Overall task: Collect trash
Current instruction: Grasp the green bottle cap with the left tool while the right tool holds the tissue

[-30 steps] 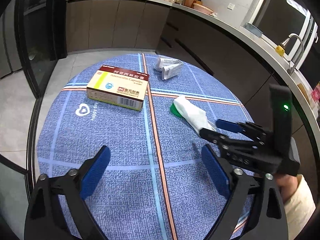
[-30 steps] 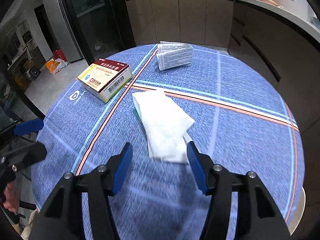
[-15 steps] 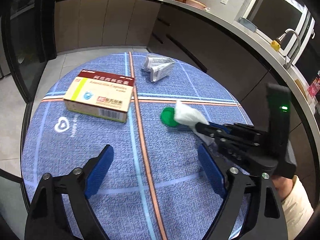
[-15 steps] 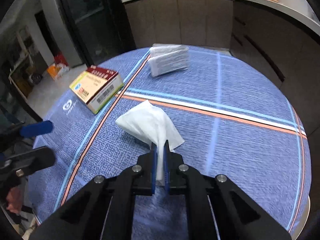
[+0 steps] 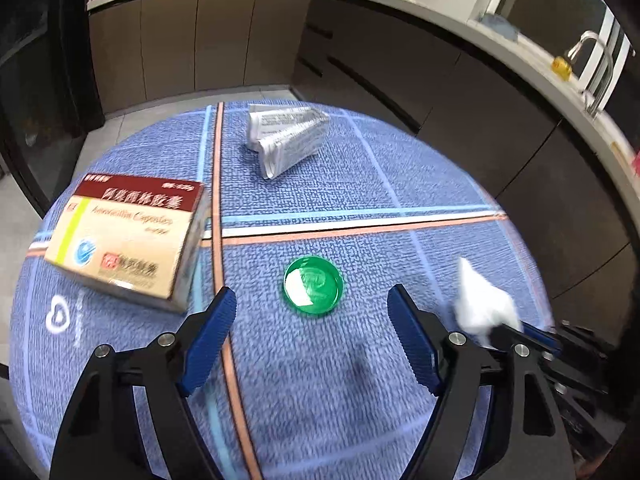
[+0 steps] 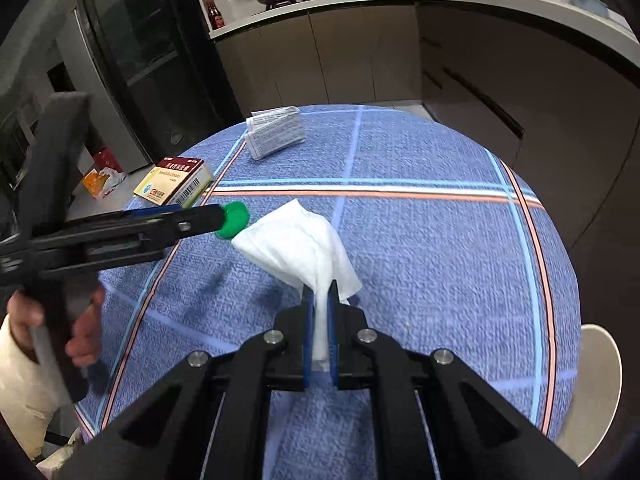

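Note:
A green bottle cap (image 5: 313, 285) lies open side up on the blue tablecloth, just ahead of the blue pads of my left gripper (image 5: 311, 299). Its jaws are closing, with the cap in line with the gap and neither pad touching it. My right gripper (image 6: 319, 298) is shut on a white tissue (image 6: 298, 240), which hangs lifted off the cloth. From the left wrist the tissue (image 5: 482, 306) shows at the right, behind my right finger. In the right wrist view the left gripper (image 6: 208, 215) reaches in from the left, over the cap (image 6: 237, 220).
A medicine box (image 5: 128, 236) lies left of the cap, and folded printed leaflets (image 5: 286, 138) at the far side of the round table (image 6: 440, 240). Kitchen cabinets curve behind. A white stool (image 6: 596, 380) stands at the right edge. A hand (image 6: 82, 320) holds the left gripper.
The right gripper shut on the tissue and lifted it off to the right, uncovering the green cap. The left gripper moved forward to the cap and its jaws narrowed.

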A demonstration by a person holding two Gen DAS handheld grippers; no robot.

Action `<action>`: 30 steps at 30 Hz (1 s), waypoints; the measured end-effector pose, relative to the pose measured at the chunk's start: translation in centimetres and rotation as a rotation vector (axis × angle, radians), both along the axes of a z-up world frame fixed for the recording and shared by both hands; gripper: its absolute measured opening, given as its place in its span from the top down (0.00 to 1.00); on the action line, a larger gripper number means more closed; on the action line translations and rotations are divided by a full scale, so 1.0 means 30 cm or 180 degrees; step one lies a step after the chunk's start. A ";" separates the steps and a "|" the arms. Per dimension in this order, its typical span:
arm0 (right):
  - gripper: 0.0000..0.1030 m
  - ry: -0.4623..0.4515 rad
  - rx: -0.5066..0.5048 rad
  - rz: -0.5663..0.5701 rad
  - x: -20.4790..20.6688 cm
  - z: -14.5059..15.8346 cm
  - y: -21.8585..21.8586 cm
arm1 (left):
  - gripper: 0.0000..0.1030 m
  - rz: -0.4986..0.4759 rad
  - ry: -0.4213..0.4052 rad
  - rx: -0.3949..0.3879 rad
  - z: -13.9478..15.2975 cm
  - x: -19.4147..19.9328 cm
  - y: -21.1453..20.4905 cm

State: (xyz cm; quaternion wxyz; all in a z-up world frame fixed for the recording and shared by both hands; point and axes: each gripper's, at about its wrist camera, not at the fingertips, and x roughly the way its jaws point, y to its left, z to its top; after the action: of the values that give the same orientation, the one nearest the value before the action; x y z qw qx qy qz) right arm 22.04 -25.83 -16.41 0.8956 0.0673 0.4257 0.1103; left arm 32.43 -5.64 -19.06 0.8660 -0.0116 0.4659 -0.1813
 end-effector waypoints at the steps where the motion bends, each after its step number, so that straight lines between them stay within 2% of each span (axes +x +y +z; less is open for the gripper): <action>1: 0.92 0.0002 0.0017 -0.0008 -0.006 -0.001 -0.008 | 0.28 -0.0008 -0.0013 0.0084 -0.010 0.008 -0.017; 4: 0.92 0.0001 0.0045 -0.0016 -0.013 -0.008 -0.019 | 0.33 -0.0064 -0.0011 0.0257 -0.037 0.029 -0.057; 6: 0.92 0.0000 0.0043 -0.0022 -0.020 -0.010 -0.025 | 0.40 -0.0079 -0.0012 0.0334 -0.048 0.037 -0.068; 10: 0.92 -0.0010 0.0001 -0.0038 -0.036 -0.013 -0.039 | 0.43 -0.0092 -0.0032 0.0401 -0.052 0.046 -0.080; 15: 0.92 -0.0018 0.0030 -0.0071 -0.037 -0.019 -0.039 | 0.66 -0.0076 -0.0152 0.0615 -0.058 0.047 -0.092; 21: 0.92 -0.0079 0.0044 -0.0118 -0.063 0.009 -0.047 | 0.67 -0.0065 -0.0068 0.0412 -0.035 0.019 -0.052; 25: 0.92 -0.0181 0.0032 -0.0137 -0.094 0.052 -0.055 | 0.67 -0.0119 -0.0204 0.0265 0.029 -0.045 -0.031; 30: 0.92 -0.0351 0.0071 -0.0207 -0.171 0.116 -0.081 | 0.67 -0.0259 -0.0440 0.0068 0.156 -0.164 -0.036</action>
State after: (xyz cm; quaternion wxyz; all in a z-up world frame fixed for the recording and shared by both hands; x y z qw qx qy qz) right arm 16.92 -28.25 -12.95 0.9200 0.0848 0.3719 0.0895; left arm 27.51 -6.73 -14.38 0.8881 0.0291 0.4070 -0.2117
